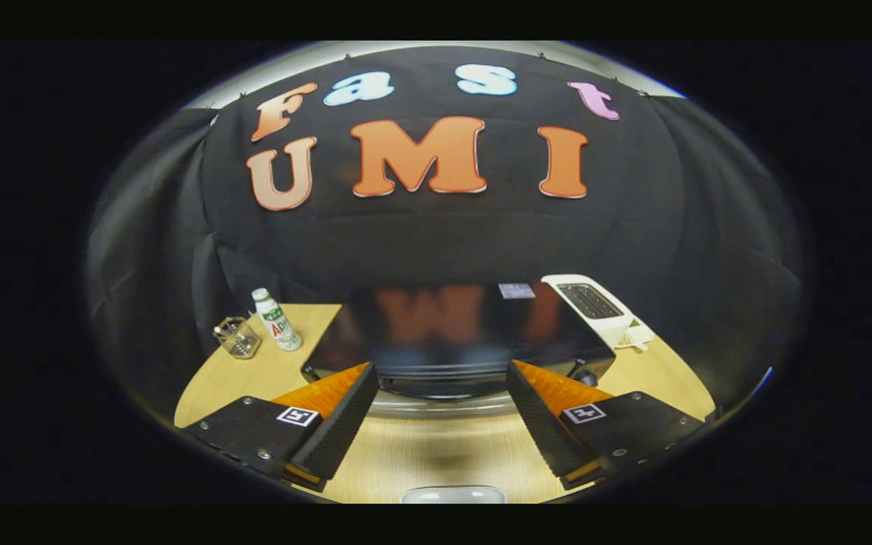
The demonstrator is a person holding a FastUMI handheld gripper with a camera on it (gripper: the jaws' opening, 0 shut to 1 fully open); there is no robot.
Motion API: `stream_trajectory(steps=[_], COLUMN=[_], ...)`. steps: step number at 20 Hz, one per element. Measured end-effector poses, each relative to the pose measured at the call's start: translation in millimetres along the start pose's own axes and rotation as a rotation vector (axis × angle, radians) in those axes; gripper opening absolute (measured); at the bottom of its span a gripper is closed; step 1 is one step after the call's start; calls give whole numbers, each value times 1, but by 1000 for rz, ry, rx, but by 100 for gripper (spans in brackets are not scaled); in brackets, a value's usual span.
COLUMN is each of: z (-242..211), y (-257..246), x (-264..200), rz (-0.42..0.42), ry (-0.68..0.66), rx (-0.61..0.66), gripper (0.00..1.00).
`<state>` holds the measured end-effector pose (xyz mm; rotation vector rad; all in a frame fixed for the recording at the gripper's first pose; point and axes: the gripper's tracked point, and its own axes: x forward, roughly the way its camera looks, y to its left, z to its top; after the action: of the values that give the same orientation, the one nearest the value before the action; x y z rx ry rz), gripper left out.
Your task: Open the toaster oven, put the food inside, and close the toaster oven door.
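- I had the jaws spread wide, holding nothing and touching nothing; the gripper point(440, 393) hung above the counter point(443, 454) with bare wood showing between its two fingers.
- The toaster oven point(451, 333) sat just ahead of the fingertips, its dark glossy top facing me and a pale metal bar, which I took for the door handle point(443, 406), curving along its front edge between the fingers.
- From this height I could not make out the door face, so I could not tell whether it was shut or what lay inside; the scene fitted a door never opened as well as one closed again on the food.
- I judged the oven heavy and rigid, unlikely to slide, and the handle stiff, smooth and probably slippery; the middle of that bar looked the place to take hold, with the glass behind it the fragile part.
- A pale rounded thing point(453, 495) lay on the near side of the oven, below the fingers; I could not tell what it was.
- Left of the oven stood a small bottle point(277, 319) and a glass jar point(237, 337); right of it, a white toaster point(595, 306).
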<state>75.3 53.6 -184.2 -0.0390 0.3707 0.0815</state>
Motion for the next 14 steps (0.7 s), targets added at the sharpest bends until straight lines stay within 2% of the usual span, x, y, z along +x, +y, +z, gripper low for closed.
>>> stream_trajectory(steps=[7, 14], z=[75, 98], y=[5, 14], x=[-57, -92], rz=[8, 12], ry=[-133, -213], rx=[-42, -91], gripper=[100, 100])
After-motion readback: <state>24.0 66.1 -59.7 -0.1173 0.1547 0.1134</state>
